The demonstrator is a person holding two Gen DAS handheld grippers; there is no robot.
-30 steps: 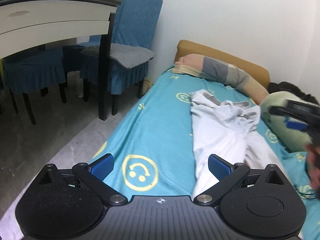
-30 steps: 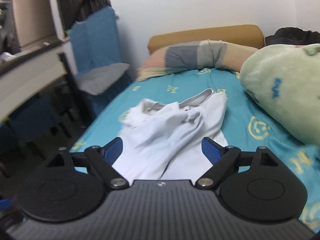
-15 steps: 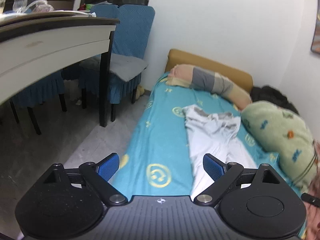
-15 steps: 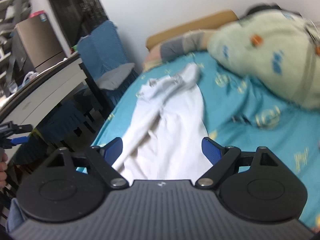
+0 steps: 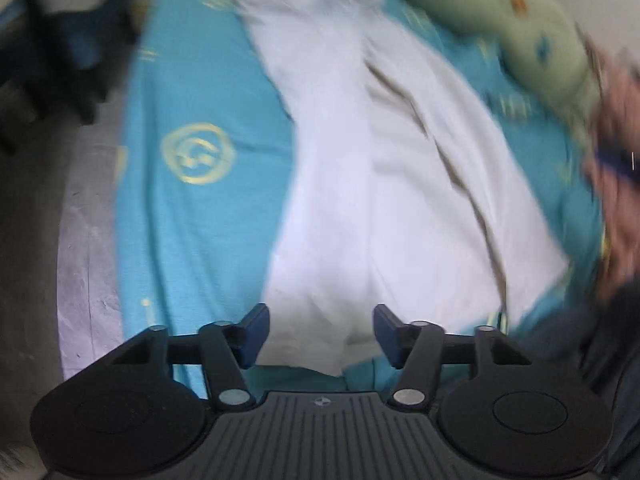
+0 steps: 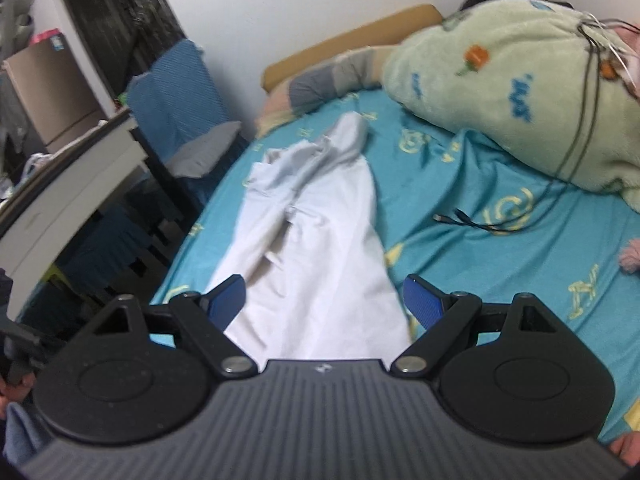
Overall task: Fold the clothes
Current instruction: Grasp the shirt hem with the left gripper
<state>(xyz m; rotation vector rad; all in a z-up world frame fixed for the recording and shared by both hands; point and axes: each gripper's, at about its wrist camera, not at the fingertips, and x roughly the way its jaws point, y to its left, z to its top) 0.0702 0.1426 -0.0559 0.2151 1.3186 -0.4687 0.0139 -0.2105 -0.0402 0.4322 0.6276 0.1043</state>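
A white garment [image 5: 360, 168] lies lengthwise and rumpled on the turquoise bed sheet [image 5: 208, 232]; it also shows in the right wrist view [image 6: 316, 232]. My left gripper [image 5: 320, 334] is open, hovering just above the garment's near hem, with nothing between its blue pads. My right gripper [image 6: 324, 306] is open and empty above the garment's near end. The left wrist view is motion-blurred.
A green blanket [image 6: 520, 92] is heaped at the right of the bed, with a black cable [image 6: 472, 220] on the sheet beside it. A striped pillow [image 6: 320, 80] lies at the headboard. A white table [image 6: 68, 196] and blue chairs [image 6: 176, 96] stand left of the bed.
The left gripper has swung down and tilted toward the garment's near hem, its jaws narrowed somewhat. The right gripper has pulled back toward the garment's near end.
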